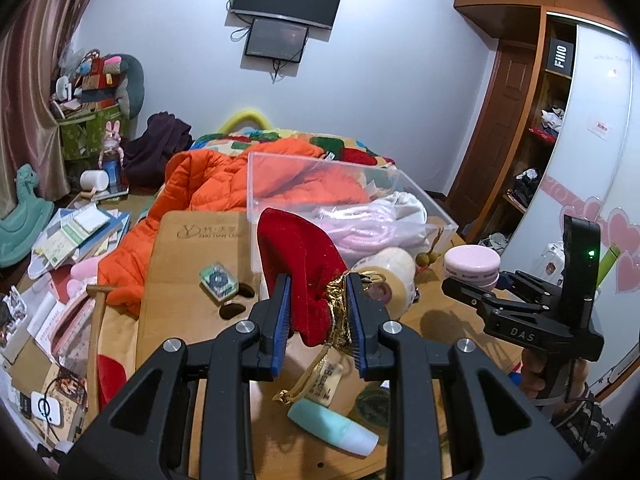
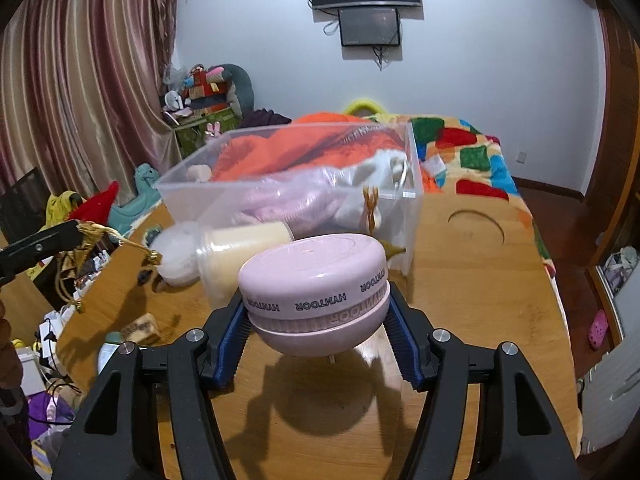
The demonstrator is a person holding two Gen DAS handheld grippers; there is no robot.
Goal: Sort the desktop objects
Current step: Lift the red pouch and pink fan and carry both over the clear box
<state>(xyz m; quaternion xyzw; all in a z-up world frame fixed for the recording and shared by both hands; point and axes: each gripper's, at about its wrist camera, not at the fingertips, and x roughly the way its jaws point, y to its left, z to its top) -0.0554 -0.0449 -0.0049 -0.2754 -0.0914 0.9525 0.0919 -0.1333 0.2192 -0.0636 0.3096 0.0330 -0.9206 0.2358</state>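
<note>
The left hand-held gripper (image 1: pixel 318 312) is clenched on a red pouch (image 1: pixel 298 264) with gold trim, holding it up off the tabletop (image 1: pixel 180 280); a gold cord and a small printed tag (image 1: pixel 330 380) hang under it, the tag's writing too small to read. Below the pouch lies a mint tube (image 1: pixel 332 424). Ahead of this gripper stands a clear bin (image 1: pixel 256 184) holding pale bundles. To its left, the tabletop is branded with a "Y" logo and a line of letters that cannot be made out.

The right hand-held gripper (image 2: pixel 316 328) grasps a pink round case (image 2: pixel 316 280) by its sides, above the tabletop. "HYNTOOR" is printed around the case's rim, at least 2 times. The gripper body reads "DAS". Just ahead of the case lies a cream bottle (image 2: pixel 240 248), and beyond it the bin.
</note>
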